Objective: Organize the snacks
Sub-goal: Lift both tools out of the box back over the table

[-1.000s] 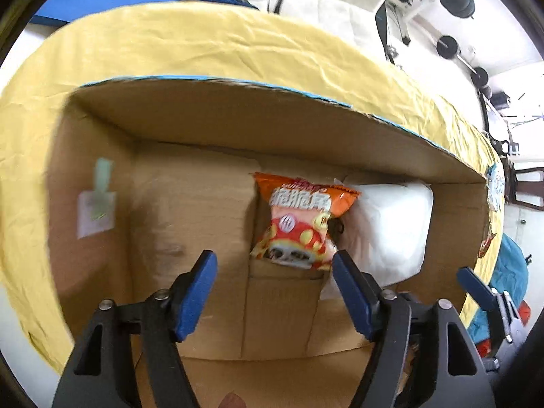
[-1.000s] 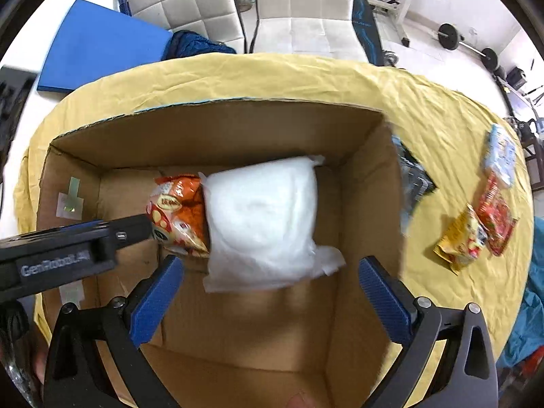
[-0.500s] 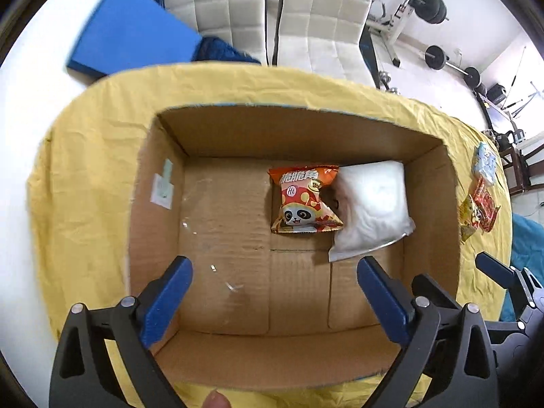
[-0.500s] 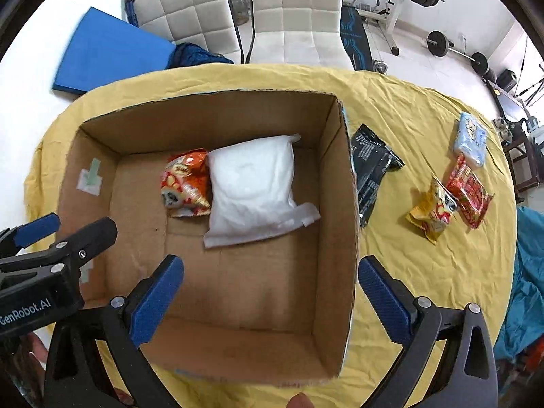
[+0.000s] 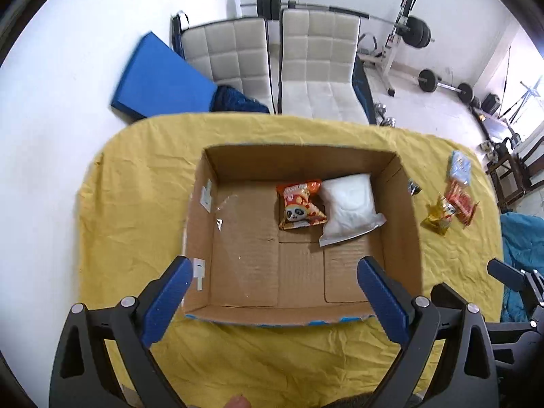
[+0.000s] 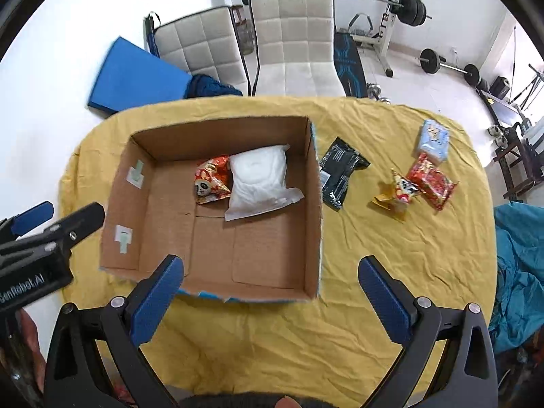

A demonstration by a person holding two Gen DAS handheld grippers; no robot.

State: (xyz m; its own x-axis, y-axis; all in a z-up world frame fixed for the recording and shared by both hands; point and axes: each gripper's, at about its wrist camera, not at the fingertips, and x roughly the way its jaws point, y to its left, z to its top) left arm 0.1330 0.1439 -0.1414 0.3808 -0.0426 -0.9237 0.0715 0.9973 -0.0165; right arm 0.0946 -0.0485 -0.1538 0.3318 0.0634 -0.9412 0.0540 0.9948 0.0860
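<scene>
An open cardboard box (image 5: 403, 224) (image 6: 314, 204) sits on the yellow-covered table. Inside lie an orange panda snack bag (image 5: 299, 205) (image 6: 210, 180) and a white pouch (image 5: 350, 204) (image 6: 260, 180), side by side at the far end. Right of the box lie a black packet (image 6: 340, 171), a yellow panda snack (image 6: 396, 192) (image 5: 438, 216), a red packet (image 6: 430, 180) (image 5: 460, 204) and a light-blue packet (image 6: 433, 139) (image 5: 460, 166). My left gripper (image 5: 273, 294) hangs open and empty above the box's near edge. My right gripper (image 6: 272, 295) is open and empty above the box's near right corner.
The yellow cloth (image 6: 374, 272) covers a rounded table. Two white chairs (image 6: 292, 44) stand behind it, with a blue mat (image 6: 136, 74) on the floor and gym equipment (image 6: 408, 3) farther back. A teal cloth (image 6: 520, 272) lies at the right edge.
Both grippers have pulled up and back out of the box, so the whole box and table now show. The snack bag and pouch stay where they lay.
</scene>
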